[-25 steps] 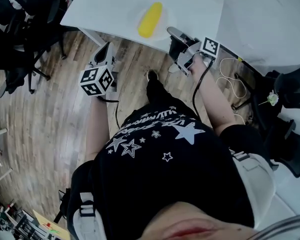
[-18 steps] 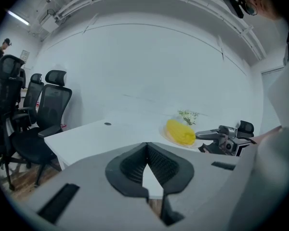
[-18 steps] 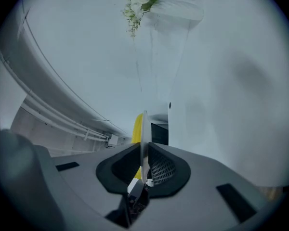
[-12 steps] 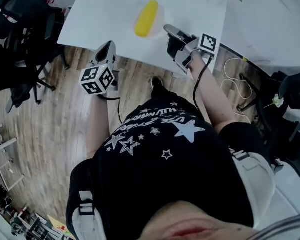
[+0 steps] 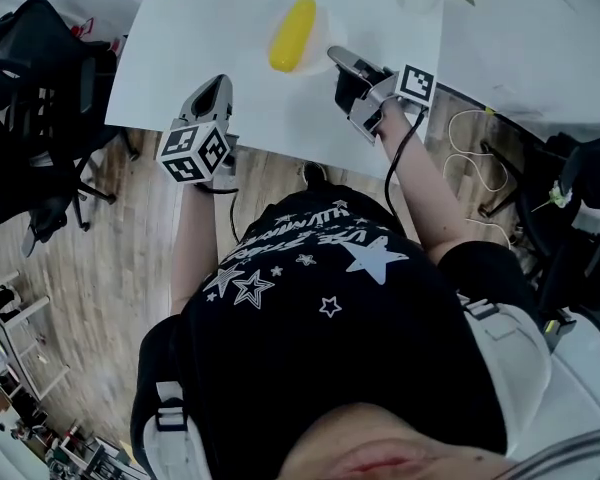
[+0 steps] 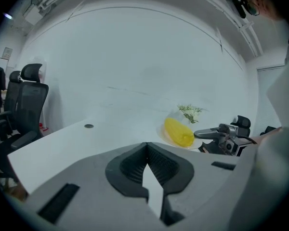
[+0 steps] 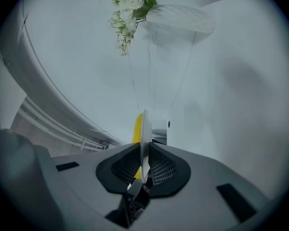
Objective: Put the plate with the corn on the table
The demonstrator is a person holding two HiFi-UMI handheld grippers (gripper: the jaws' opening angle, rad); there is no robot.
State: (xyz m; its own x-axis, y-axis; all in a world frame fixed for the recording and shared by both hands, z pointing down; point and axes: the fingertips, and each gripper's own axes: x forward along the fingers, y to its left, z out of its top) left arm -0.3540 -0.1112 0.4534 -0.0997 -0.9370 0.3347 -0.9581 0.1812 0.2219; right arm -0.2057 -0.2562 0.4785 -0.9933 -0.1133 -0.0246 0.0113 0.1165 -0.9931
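Plate (image 5: 321, 34) with corn (image 5: 292, 34) is further in over the tabletop (image 5: 220, 28) than a second ago. Right claw (image 5: 337, 59) still pinches its rim. Left claw (image 5: 216, 92) is pressed together, empty. Set-down looks close.

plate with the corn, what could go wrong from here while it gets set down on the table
1. The right gripper pinches the plate by one thin spot of its rim only, so it could slip or swing.
2. The corn lies loose on it; a tilt might roll it onto the table.
3. The left gripper is shut and off to the side, giving no support.
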